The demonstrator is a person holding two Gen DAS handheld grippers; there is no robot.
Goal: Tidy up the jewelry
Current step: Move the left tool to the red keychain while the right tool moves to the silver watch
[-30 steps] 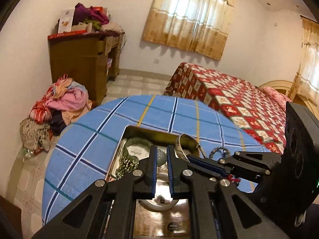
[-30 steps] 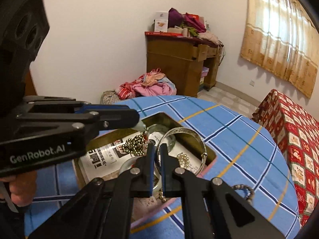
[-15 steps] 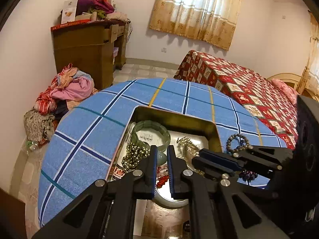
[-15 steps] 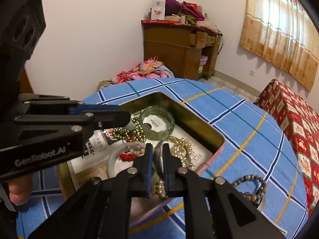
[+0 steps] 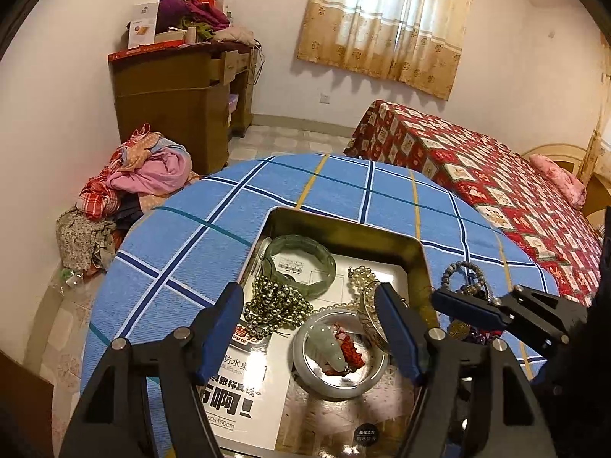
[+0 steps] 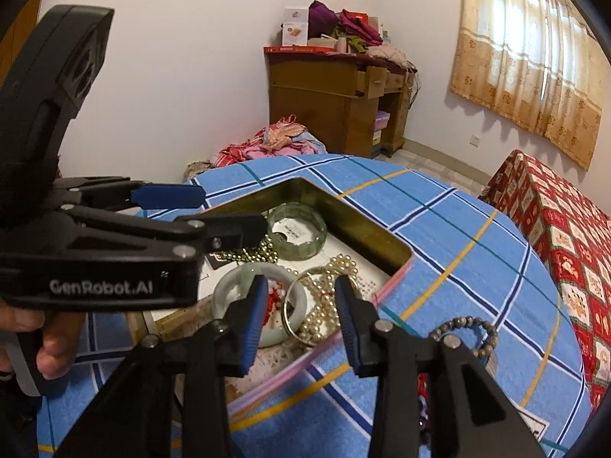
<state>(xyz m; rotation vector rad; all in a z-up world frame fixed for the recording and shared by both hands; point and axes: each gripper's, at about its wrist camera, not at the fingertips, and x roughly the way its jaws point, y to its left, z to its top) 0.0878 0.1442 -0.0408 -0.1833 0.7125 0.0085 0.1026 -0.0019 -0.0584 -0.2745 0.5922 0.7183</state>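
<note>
My left gripper point(image 5: 309, 316) and right gripper point(image 6: 299, 301): both shut half a second ago, now spread wide, empty, above gold rectangular metal tin point(image 5: 345, 225) of bracelets on counter point(image 5: 214, 221)

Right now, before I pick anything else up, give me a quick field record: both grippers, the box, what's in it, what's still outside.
left gripper: open, empty, over the box
right gripper: open, empty, over the box's near edge
tin box: open, on the blue checked tablecloth
in box: green bangle; gold bead strand; pearl strand; gold bangle; white jade bangle ringing a jade pendant
outside box: grey bead bracelet, on cloth
</note>
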